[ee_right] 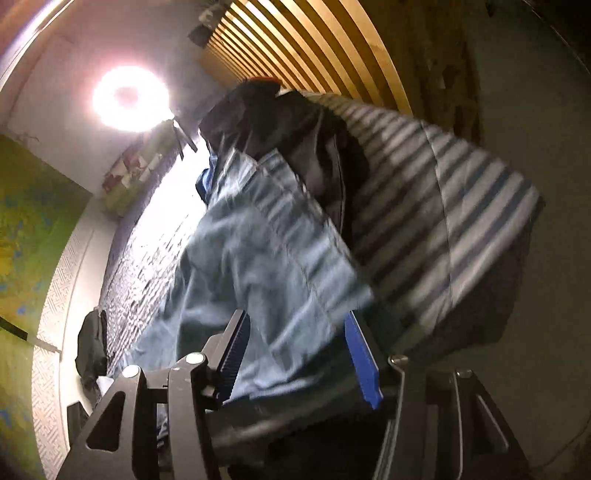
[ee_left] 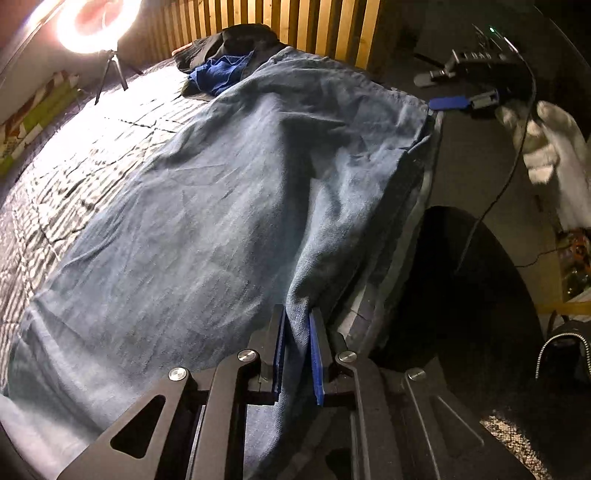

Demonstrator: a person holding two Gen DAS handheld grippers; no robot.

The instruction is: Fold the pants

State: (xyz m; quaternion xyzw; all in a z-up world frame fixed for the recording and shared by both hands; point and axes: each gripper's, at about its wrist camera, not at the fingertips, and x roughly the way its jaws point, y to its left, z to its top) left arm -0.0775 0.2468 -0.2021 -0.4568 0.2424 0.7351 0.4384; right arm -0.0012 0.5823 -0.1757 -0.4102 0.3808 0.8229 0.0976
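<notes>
Left gripper [ee_left: 297, 345] pinches my pants [ee_left: 229, 206] near edge | pants run lengthwise away across bed [ee_left: 110, 125] | right gripper [ee_right: 293, 354] jaws apart, far hem between, unpinched

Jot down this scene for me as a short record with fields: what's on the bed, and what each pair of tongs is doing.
garment: blue denim pants, spread on the bed
surface: striped bedspread
left tongs: shut on a bunched fold of the pants
right tongs: open, pants fabric between the fingers, not pinched
other clothes: dark and blue pile at the far end
light: ring lamp on a tripod
</notes>
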